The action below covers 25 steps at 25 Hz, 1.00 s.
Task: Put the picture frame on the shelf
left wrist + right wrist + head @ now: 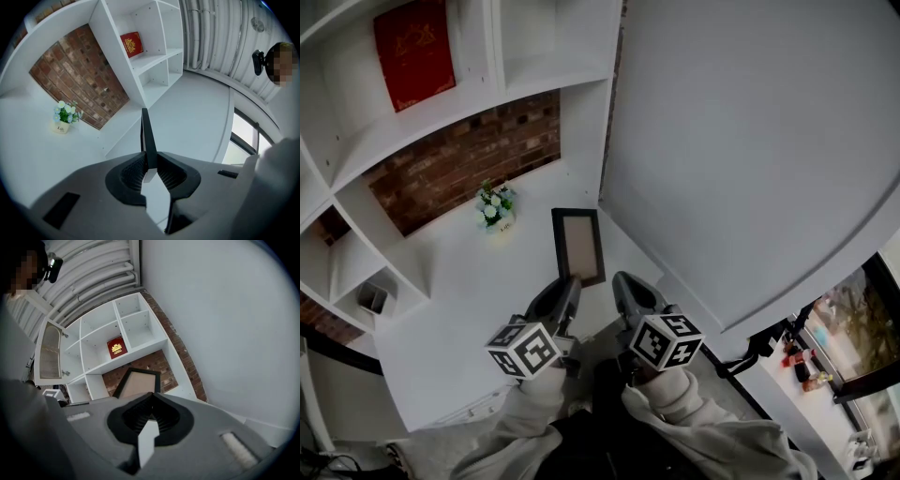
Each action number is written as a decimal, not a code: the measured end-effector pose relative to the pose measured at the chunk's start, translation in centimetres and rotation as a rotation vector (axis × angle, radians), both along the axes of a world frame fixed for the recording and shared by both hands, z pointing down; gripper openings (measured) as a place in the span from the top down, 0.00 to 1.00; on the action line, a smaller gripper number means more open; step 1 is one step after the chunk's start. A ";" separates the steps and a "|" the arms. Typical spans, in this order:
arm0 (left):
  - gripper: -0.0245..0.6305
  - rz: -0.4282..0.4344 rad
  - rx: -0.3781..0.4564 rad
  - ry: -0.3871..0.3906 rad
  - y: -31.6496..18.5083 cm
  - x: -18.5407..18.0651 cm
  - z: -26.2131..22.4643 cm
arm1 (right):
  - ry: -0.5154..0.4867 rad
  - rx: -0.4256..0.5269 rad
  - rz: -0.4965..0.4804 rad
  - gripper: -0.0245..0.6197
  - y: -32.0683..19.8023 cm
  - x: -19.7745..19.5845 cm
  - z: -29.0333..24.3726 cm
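While the left gripper [148, 159] pinched the lower edge of the picture frame [146, 133], which stood edge-on between its pads, the right gripper [152, 397] showed its jaws pressed together on nothing. The frame rose just beyond the right gripper's tips, brown panel facing that view. At head-view centre it was over the white counter [459, 309]; contact could not be told. A flower pot [494, 208] stood apart at its left. The shelf [441, 117], upper left, carried a red book [414, 47].
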<state>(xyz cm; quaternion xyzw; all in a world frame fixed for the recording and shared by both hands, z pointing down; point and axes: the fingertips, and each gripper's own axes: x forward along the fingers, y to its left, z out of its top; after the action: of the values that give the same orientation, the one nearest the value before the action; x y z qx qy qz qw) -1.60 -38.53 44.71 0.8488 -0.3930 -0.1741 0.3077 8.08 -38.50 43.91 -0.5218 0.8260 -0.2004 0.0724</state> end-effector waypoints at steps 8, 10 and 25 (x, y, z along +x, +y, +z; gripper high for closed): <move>0.85 -0.060 0.012 0.018 -5.1 1.4 -2.2 | 0.016 0.005 -0.051 0.96 -5.5 1.4 -2.0; 0.85 -0.072 0.019 0.021 -6.6 1.8 -3.0 | 0.031 0.018 -0.069 0.96 -6.9 1.6 -2.9; 0.85 -0.123 0.136 0.053 -15.7 3.1 -10.2 | 0.071 0.152 -0.145 0.96 -17.5 4.1 -11.0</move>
<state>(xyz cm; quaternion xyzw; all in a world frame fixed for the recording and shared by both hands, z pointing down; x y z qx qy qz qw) 1.47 -54.23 34.56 0.8372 -0.4234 -0.2413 0.2483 12.15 -55.99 32.89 -0.4605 0.8764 -0.1233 0.0681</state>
